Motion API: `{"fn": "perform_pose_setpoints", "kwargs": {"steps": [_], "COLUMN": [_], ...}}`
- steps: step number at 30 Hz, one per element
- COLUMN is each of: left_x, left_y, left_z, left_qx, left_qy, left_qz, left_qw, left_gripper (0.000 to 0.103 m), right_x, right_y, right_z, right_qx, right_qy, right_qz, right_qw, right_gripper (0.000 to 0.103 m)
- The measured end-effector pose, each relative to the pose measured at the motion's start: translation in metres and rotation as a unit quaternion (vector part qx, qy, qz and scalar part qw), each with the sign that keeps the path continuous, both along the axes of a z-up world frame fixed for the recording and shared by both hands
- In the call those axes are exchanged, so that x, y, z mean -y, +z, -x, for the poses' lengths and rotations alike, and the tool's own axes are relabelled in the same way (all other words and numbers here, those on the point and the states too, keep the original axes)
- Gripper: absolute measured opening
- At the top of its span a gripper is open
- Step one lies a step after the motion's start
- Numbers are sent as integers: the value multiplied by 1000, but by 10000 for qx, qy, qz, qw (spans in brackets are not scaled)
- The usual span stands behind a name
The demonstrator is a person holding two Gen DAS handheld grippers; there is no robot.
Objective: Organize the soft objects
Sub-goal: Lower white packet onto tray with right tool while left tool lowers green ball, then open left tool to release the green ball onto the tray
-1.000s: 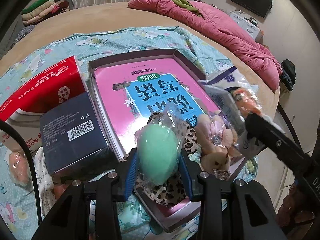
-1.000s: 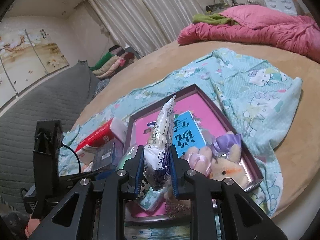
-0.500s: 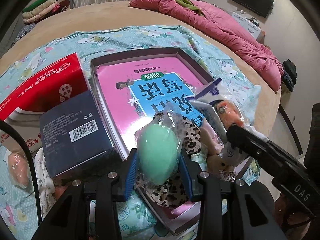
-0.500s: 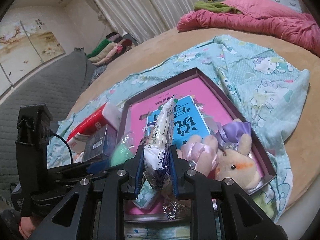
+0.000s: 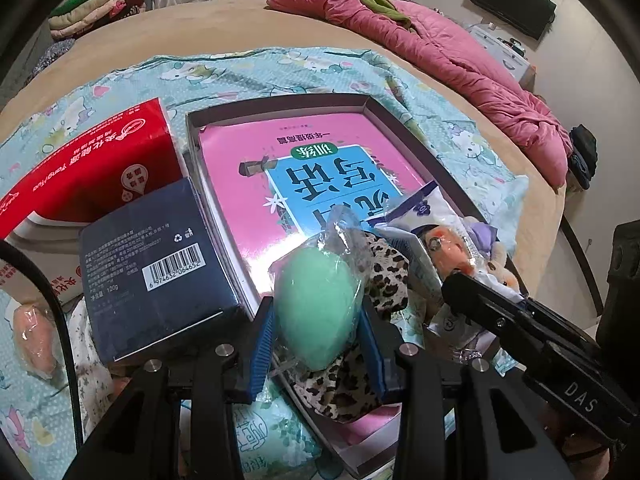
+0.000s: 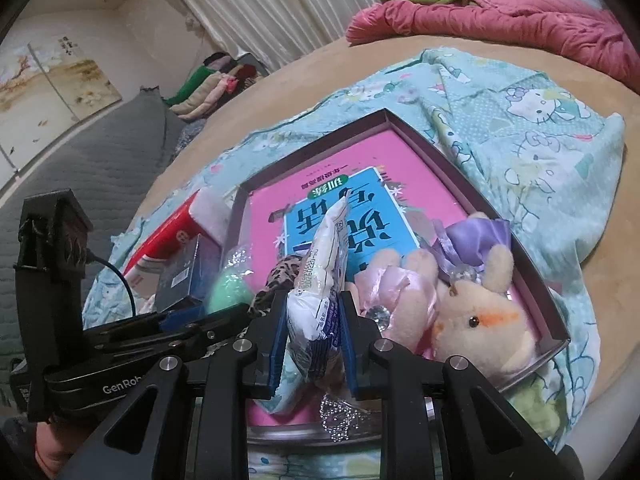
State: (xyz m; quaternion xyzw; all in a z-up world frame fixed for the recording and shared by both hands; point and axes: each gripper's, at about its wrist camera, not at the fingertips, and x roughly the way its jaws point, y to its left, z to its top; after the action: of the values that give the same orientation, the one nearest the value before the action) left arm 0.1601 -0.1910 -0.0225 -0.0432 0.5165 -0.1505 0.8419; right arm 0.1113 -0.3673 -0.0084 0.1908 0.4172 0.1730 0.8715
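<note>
Both my claws tilt downward over the shallow box (image 5: pixel 376 106). My left gripper (image 5: pixel 318 334) is part closed, pinching a wrapped green sponge egg (image 5: pixel 318 308). My right gripper (image 6: pixel 314 344) squeezes a white packet (image 6: pixel 320 280) narrowly; its print is perhaps wipes, too blurred to read.

left hand-held gripper (image 5: pixel 318 340): clamped, angled down | right hand-held gripper (image 6: pixel 314 346): clamped, angled down

- Left wrist cam: looks steeply down along its tongs (image 5: pixel 318 336), close over the tray (image 5: pixel 408 136) on the bed.
- Right wrist cam: shallower tilt, faces curtains, same tray (image 6: pixel 472 192) close below.
- Shared: tray, pink book (image 5: pixel 256 184) (image 6: pixel 412 156), each other's tongs.
</note>
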Motion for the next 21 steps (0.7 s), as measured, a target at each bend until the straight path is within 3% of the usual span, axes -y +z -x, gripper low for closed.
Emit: {"fn": "perform_pose_setpoints", "kwargs": {"steps": [17,21], "left_x": [2,2], "left_y": [-2,-1], "left_z": [-3,-4], "left_qx": [-68,-91], "left_qy": [3,6], "left_qz": [-31,-17], "left_qw": [10000,10000], "left_gripper": [41,41], "right_x": [8,10], "right_y": [4,10], "right_z": [4,7], "right_qx": [182,321], "right_qy": [-177,-210], "right_qz": [168,237], "right_qw": [9995,9990], "right_gripper": [35,46]}}
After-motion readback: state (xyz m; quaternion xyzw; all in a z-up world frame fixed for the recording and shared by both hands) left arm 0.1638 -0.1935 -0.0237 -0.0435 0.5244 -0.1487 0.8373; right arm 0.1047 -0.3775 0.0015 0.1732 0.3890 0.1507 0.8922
